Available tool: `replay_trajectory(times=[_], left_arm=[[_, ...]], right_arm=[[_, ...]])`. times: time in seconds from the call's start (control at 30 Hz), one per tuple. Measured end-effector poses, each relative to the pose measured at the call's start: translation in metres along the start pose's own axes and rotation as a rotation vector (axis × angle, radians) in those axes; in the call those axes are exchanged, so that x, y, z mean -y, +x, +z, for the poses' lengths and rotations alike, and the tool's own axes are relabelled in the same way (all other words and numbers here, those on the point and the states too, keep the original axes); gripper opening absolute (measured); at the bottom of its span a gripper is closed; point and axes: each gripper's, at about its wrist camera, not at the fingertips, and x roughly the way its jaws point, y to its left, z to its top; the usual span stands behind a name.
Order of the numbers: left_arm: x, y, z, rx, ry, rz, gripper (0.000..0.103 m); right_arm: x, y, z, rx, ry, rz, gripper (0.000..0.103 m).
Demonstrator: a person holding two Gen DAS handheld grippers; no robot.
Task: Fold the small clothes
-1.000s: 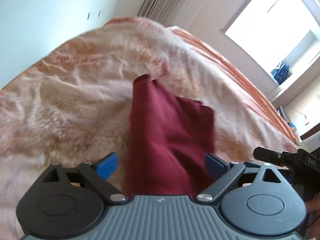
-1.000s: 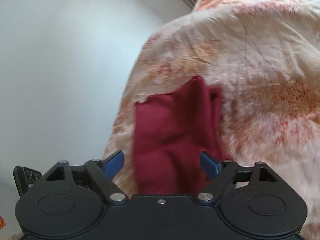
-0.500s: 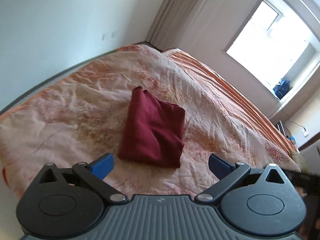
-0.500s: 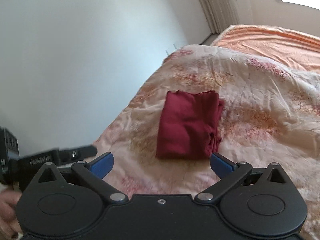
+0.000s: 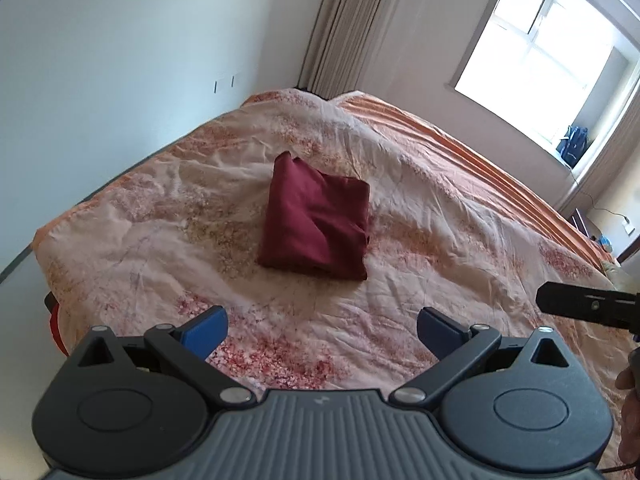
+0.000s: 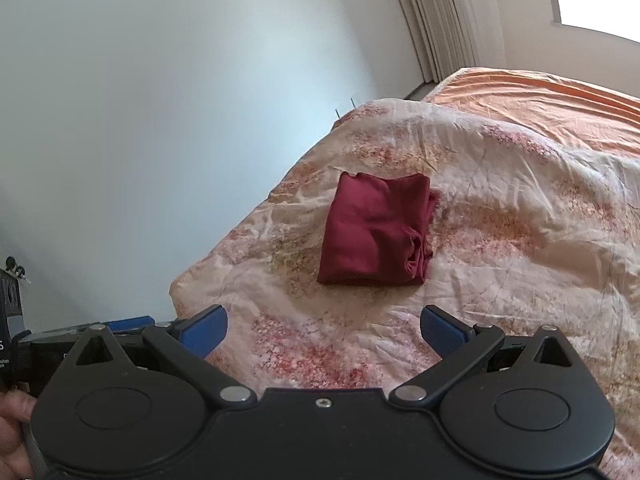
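Note:
A dark red garment (image 5: 316,220) lies folded into a small square on the floral bedspread (image 5: 440,240); the right wrist view shows the same garment (image 6: 376,232) with its loose edges bunched on the right side. My left gripper (image 5: 322,330) hangs above the bed, well short of the garment, open with nothing between its blue pads. My right gripper (image 6: 323,330) is likewise back from the cloth, jaws spread wide and empty. A finger of the right gripper (image 5: 588,306) shows at the right edge of the left wrist view.
The bed runs against a pale wall on the left, with an orange sheet (image 5: 460,140) beyond the bedspread. Curtains (image 5: 340,28) and a bright window (image 5: 536,44) stand at the far end. A hand (image 6: 14,436) shows at the lower left.
Both grippers have pulled back and up from the garment, which was between their jaws a second ago. It now lies folded on the bed, smaller in both views.

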Motion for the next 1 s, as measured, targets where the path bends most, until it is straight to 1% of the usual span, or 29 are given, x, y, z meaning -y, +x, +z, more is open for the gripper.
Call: replay_trajectory(times=[0.1, 0.27, 0.5, 1.0], left_arm=[[0.009, -0.003, 0.001, 0.013, 0.006, 0.032, 0.103], [0.016, -0.002, 0.004, 0.018, -0.011, 0.018, 0.103], [0.023, 0.002, 0.009, 0.026, -0.008, 0.023, 0.103], [0.024, 0.008, 0.016, 0.028, -0.005, 0.017, 0.103]], right_arm=[[0.0, -0.005, 0.003, 0.016, -0.008, 0.001, 0.102], [0.004, -0.009, 0.006, 0.026, -0.018, -0.004, 0.102], [0.008, -0.01, 0.008, 0.031, -0.019, -0.007, 0.102], [0.009, -0.004, 0.011, 0.027, -0.008, -0.001, 0.102]])
